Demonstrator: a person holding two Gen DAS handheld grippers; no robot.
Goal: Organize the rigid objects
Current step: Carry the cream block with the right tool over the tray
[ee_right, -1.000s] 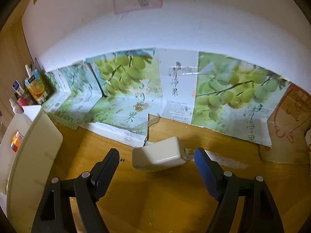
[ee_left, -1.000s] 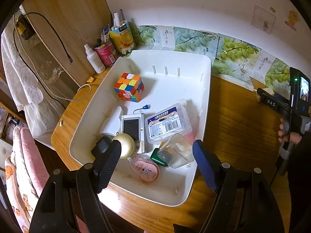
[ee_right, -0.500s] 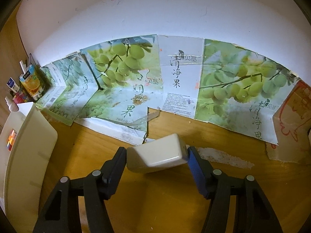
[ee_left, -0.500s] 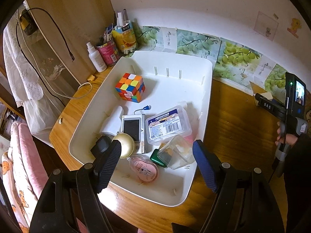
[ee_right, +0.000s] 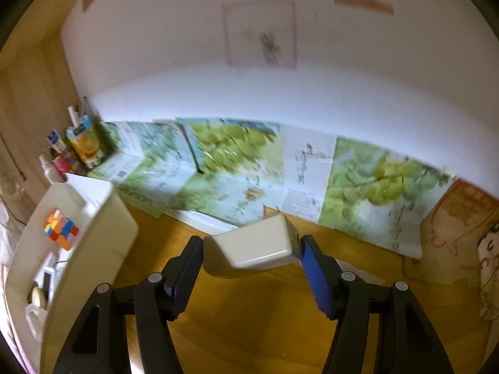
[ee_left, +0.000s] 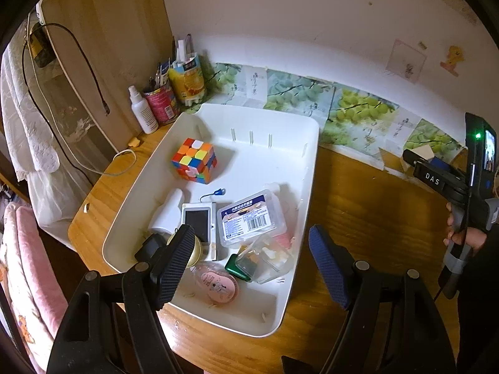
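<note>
The white block (ee_right: 254, 251), a smooth, hard-shelled item with rounded edges, appears light and rigid but likely slippery. It sits clear of the surface (ee_right: 249, 318), right of the white bin (ee_right: 90, 249), clamped across its short faces between the right gripper (ee_right: 251, 268) fingers. Left gripper (ee_left: 249, 268) fingers hang wide apart over the bin, holding nothing.

Along the back of my wooden surface (ee_left: 368, 205), grape-printed paper sheets (ee_right: 230, 155) lean against the white wall (ee_left: 312, 15). In the left corner stand an orange juice carton (ee_left: 187, 81), a red tin can (ee_left: 160, 104) and a white spray bottle (ee_left: 142, 110), close together. A black cable (ee_left: 90, 71) hangs down the wooden panel. A pink cushion (ee_left: 28, 277) lies beyond the surface's left edge.
</note>
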